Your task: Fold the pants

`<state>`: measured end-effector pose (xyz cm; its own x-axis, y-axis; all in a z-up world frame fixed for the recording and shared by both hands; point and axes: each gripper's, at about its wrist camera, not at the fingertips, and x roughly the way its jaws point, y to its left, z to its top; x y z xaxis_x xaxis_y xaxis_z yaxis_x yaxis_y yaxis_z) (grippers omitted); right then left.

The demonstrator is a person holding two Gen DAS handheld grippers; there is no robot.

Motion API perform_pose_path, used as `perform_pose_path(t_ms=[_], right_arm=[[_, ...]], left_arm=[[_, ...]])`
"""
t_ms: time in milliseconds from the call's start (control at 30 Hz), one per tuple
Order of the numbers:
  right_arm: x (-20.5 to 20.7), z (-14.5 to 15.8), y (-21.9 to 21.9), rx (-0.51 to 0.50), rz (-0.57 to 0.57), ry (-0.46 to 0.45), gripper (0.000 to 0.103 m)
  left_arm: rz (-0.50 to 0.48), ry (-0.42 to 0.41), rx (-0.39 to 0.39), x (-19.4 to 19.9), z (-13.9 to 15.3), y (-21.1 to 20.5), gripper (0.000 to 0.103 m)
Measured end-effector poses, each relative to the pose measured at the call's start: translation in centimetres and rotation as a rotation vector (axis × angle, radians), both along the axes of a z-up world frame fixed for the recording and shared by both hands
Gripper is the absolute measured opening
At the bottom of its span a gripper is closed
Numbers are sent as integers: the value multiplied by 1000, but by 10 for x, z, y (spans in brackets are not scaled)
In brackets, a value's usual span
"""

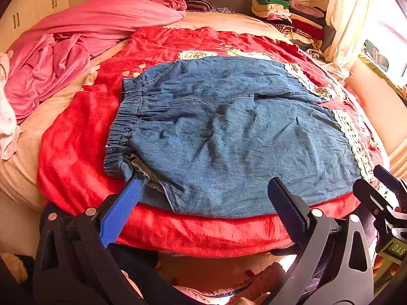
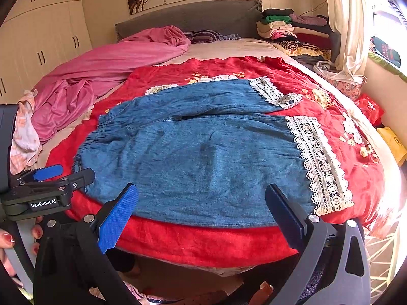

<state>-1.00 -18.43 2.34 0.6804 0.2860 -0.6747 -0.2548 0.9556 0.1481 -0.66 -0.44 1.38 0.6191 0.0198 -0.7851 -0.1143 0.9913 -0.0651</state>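
Blue denim pants (image 1: 223, 137) with white lace cuffs (image 1: 356, 142) lie spread flat on a red blanket (image 1: 76, 152), waistband to the left, legs side by side to the right. My left gripper (image 1: 203, 185) is open, hovering over the pants' near edge by the waistband end. In the right wrist view the pants (image 2: 203, 157) fill the middle and the lace cuffs (image 2: 320, 162) are at right. My right gripper (image 2: 201, 193) is open above the near edge of the near leg. The left gripper (image 2: 48, 180) also shows at the left of that view.
A pink quilt (image 2: 114, 63) is bunched at the bed's far left. A stack of folded clothes (image 2: 287, 30) sits at the far right by the headboard. A curtain (image 2: 351, 25) and window are at right. Wardrobe doors (image 2: 45, 38) stand at left.
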Motion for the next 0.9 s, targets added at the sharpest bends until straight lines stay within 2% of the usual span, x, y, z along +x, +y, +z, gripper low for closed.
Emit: perform_pose_path(t_ms=[900], right_arm=[[12,5,2,6,13,3,99]], left_arm=[[-25,-14,2,6,1,-1,94]])
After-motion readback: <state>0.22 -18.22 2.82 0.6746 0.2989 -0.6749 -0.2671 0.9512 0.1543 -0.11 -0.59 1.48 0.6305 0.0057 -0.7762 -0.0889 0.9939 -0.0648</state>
